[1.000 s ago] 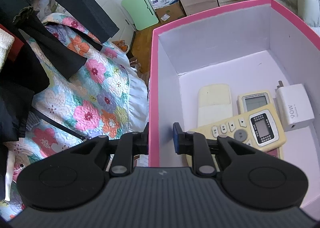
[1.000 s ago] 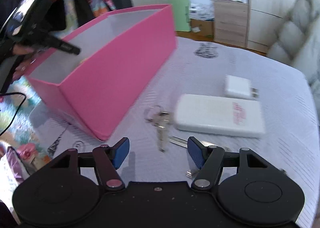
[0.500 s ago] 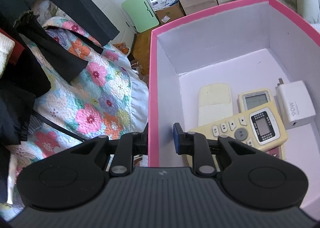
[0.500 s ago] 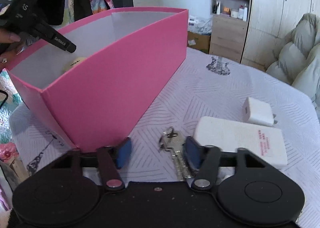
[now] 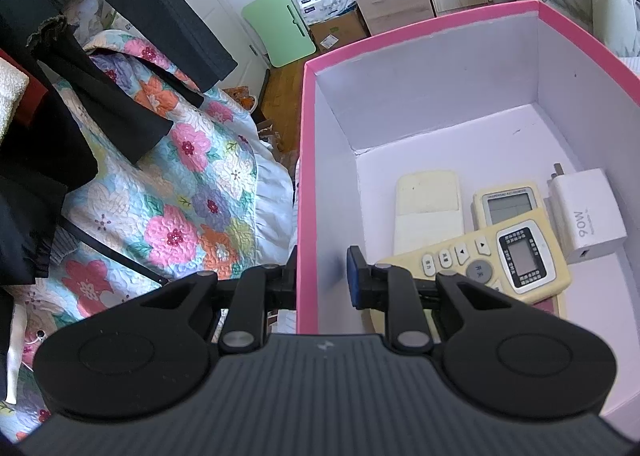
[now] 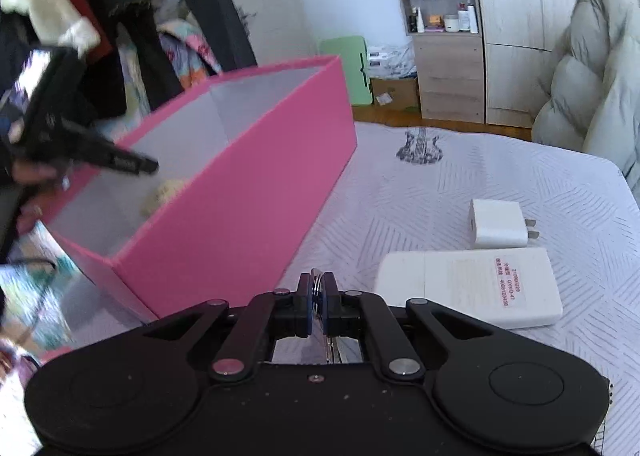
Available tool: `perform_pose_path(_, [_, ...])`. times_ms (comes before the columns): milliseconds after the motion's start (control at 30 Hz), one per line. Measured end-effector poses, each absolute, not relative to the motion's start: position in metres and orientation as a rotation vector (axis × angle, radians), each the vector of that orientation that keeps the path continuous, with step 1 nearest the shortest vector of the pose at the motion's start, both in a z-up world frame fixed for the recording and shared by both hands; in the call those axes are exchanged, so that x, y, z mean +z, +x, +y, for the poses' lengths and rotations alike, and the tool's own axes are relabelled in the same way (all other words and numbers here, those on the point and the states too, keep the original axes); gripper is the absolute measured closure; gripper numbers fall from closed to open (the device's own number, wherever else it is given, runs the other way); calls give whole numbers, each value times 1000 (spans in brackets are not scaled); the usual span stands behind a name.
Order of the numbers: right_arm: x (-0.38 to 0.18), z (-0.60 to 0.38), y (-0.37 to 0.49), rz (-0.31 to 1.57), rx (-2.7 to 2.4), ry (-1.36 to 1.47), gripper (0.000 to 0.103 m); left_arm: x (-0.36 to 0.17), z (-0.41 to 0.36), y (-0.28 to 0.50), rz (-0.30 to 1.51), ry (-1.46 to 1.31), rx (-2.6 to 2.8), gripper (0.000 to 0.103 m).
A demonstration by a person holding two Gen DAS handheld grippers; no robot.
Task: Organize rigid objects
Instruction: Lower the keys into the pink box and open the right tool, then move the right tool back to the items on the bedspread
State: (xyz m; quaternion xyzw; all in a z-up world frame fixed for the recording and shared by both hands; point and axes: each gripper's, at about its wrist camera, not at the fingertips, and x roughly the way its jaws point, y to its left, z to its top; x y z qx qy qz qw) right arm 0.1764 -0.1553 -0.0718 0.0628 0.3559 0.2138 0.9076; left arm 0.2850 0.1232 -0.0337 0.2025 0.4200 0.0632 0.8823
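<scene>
Now the right gripper (image 6: 318,302) has its jaws pressed together on a set of keys (image 6: 317,288), a sliver of metal ring showing between the blue pads, with key blades visible just below through the gap in the frame. Off to its right on the pale patterned bedspread (image 6: 460,184) lies a long white remote (image 6: 468,288) with a red-lettered label, and touching its far edge sits a small white plug adapter (image 6: 498,224), prongs pointing right. Over on the left, the pink box (image 6: 256,184) stands open on the bedspread, close beside the pinched keys.

Switching to the left wrist view: the left gripper (image 5: 322,276) straddles the near wall of the pink box (image 5: 306,176), one finger outside, the blue-padded one inside; a sliver of white wall shows between that pad and the wall, so whether it truly squeezes the wall, I cannot tell. Down on the box floor rest a cream remote (image 5: 426,208) face down, a yellowed remote (image 5: 504,256) with a small screen lying across a second screened remote (image 5: 508,204), and a white 90W charger (image 5: 584,212) against the right wall. Left of the box a floral quilt (image 5: 192,196) spreads under dark hanging clothes (image 5: 80,76)
</scene>
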Motion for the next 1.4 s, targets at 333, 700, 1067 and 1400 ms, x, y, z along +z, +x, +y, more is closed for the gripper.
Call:
perform_pose_path(333, [6, -154, 168, 538, 479, 130, 97, -34, 123, 284, 873, 411, 130, 83])
perform_pose_path(700, [26, -84, 239, 683, 753, 221, 97, -31, 125, 285, 870, 393, 125, 83])
perform_pose_path(1067, [-25, -24, 296, 951, 742, 159, 90, -30, 133, 286, 866, 348, 110, 83])
perform_pose_path(1400, [9, -78, 247, 764, 661, 136, 73, -31, 134, 287, 866, 354, 114, 83])
